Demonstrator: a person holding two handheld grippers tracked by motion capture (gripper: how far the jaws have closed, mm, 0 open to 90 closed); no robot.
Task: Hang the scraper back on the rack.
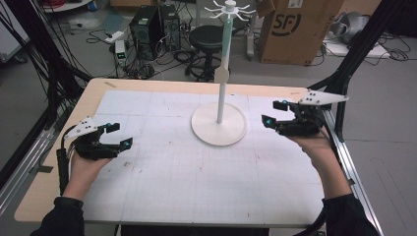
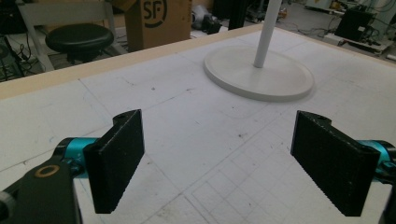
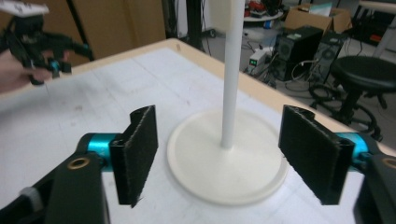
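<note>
Standing between both grippers, the white stand (image 1: 219,125) goes untouched.

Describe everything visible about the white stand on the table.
The white stand has a flat round base resting on the gridded white mat, right of the table's middle in the high view. A thin straight pole rises upright from the base's centre, passes a cream-coloured oval plate partway up, turns pale green above it, and ends in a ring of short white hooks spreading out at the top. It looks like plastic with a matt finish. Nothing hangs on the hooks, and nothing else touches the stand.
</note>
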